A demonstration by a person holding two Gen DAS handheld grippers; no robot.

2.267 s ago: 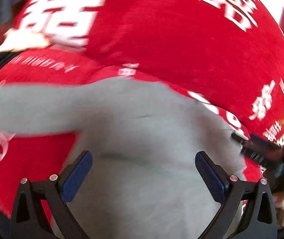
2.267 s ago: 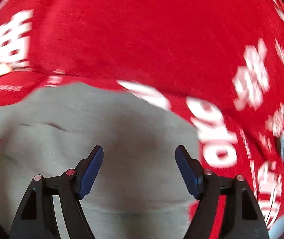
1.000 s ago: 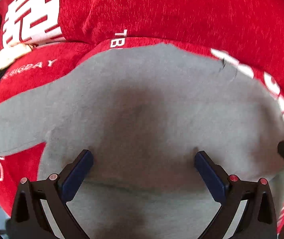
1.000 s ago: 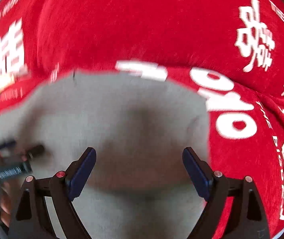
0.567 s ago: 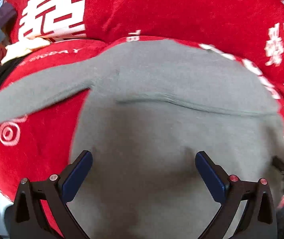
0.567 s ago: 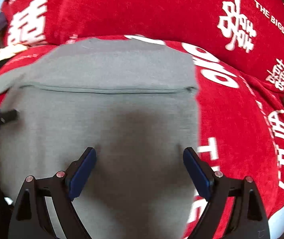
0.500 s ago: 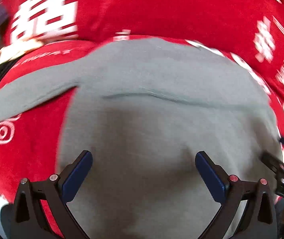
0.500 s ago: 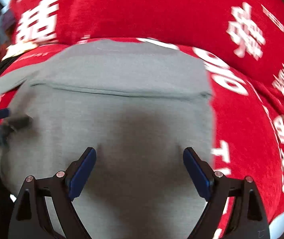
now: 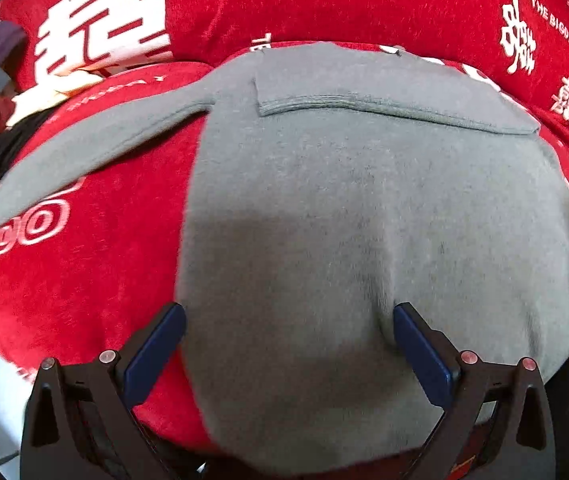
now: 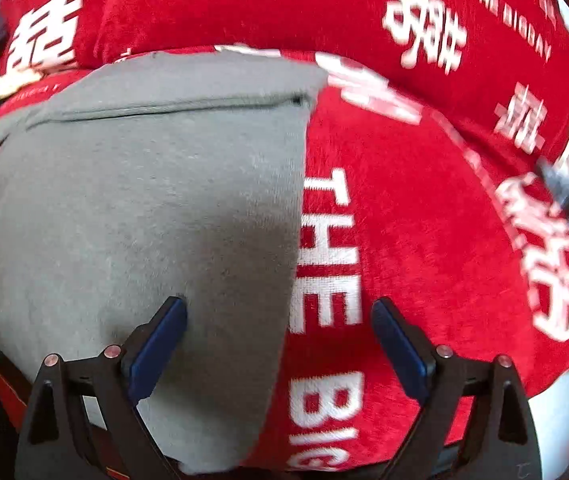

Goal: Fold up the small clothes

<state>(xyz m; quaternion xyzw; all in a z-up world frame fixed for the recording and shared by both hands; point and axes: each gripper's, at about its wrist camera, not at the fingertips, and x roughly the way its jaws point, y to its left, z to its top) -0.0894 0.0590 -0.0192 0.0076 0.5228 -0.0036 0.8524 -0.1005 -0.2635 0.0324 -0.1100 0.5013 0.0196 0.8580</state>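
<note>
We hover both wide-open grippers, left gripper (image 9: 288, 340) and right gripper (image 10: 278, 334), over the gray shirt (image 9: 364, 208) on the red blanket (image 9: 84, 280); next we fold its sleeve (image 9: 84, 148) in.

surface: red blanket (image 9: 84, 280) with white lettering | on it: grey garment (image 9: 344, 220), lying flat

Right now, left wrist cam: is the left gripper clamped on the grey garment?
No. The left gripper stands wide open, its blue pads apart over the grey garment lying flat on the red blanket.
</note>
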